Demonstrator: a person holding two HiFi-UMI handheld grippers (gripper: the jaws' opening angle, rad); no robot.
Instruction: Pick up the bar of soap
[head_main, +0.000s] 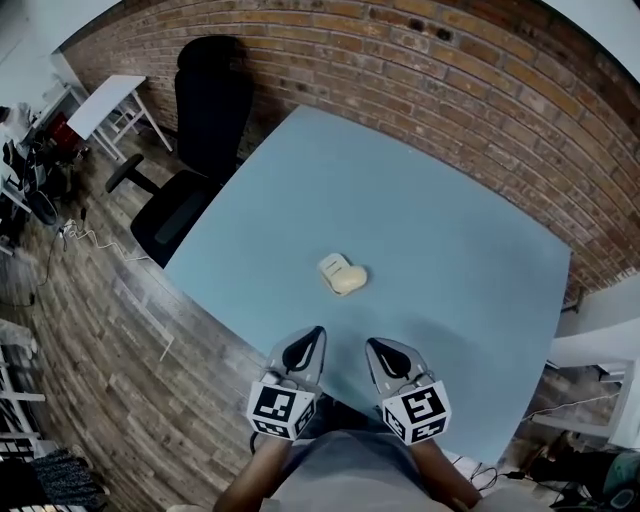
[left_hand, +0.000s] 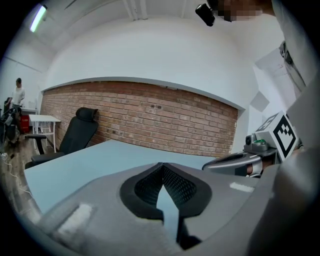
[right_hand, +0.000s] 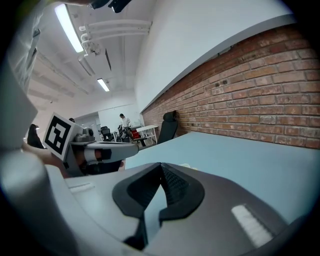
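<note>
Fingers (left_hand: 145, 189) of the left gripper (head_main: 311, 338) are shut tight, tip to tip, with nothing in them. They hang just over the near edge of the blue table (head_main: 450, 250). The bar of soap (head_main: 342, 274) lies flat on the table ahead of these fingertips, a little to their right, not touching them. Right of that, the right gripper (head_main: 378, 346) is shut tight too and holds nothing. The soap is ahead of its fingers, a little to their left.
</note>
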